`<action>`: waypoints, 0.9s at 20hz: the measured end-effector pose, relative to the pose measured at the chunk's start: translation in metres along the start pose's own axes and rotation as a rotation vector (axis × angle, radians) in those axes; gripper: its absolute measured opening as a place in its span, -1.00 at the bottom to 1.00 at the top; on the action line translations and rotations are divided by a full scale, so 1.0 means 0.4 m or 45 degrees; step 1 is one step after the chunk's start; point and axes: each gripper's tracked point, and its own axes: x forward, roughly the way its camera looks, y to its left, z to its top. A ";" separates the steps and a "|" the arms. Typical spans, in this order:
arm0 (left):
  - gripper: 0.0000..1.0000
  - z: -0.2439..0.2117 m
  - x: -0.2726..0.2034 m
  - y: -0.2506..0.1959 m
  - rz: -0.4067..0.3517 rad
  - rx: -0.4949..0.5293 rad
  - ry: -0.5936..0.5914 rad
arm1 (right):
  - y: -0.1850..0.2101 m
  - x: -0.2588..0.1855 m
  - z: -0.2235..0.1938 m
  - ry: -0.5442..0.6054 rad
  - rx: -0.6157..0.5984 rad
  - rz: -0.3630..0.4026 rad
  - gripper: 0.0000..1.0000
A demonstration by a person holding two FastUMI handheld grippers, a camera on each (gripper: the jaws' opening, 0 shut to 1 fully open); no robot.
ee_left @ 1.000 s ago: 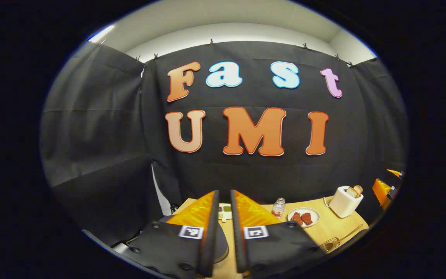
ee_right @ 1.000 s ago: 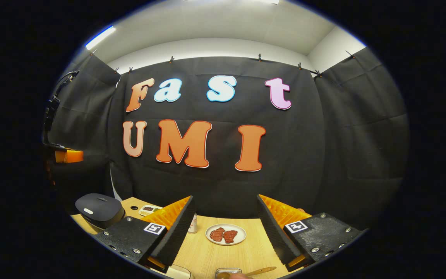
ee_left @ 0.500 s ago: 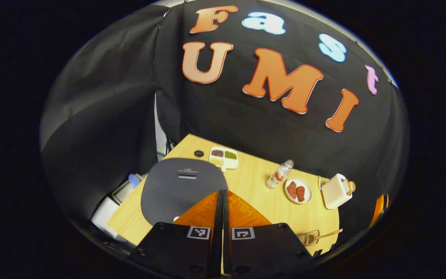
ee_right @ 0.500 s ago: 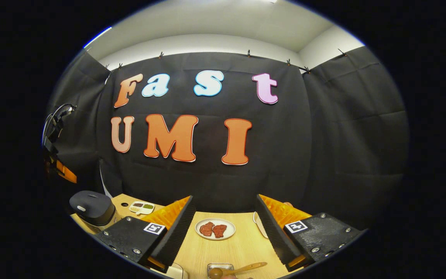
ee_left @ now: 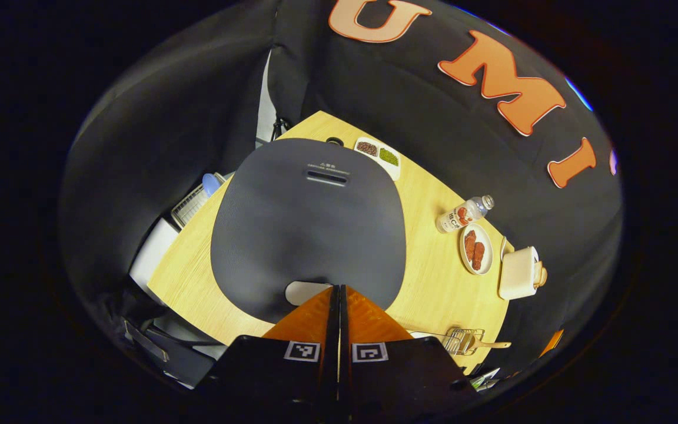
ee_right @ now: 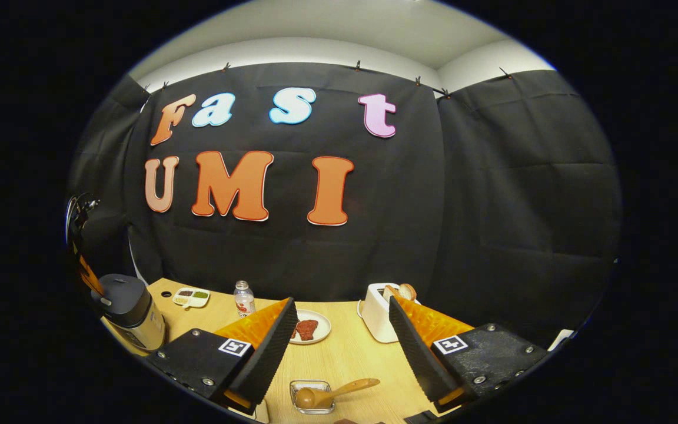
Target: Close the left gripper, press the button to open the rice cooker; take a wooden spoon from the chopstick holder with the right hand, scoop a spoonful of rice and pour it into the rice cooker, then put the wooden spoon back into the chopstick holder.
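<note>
Wooden tabletop [ee_left: 427,277] carries the rice cooker [ee_left: 308,221] right under my clenched left gripper [ee_left: 339,290], whose tips sit at its button [ee_left: 302,291], so I fear sliding off sideways, while my right gripper [ee_right: 342,321] hangs released above the wooden spoon [ee_right: 333,392].

table [ee_right: 351,359] | rice cooker [ee_left: 308,221]; bottle [ee_right: 244,299]; plate [ee_right: 311,328]; toaster [ee_right: 379,315]
</note>
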 end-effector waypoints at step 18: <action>-0.88 0.101 -0.076 -0.012 -0.195 -0.184 -0.403 | -0.032 0.038 -0.215 0.290 0.084 0.004 0.94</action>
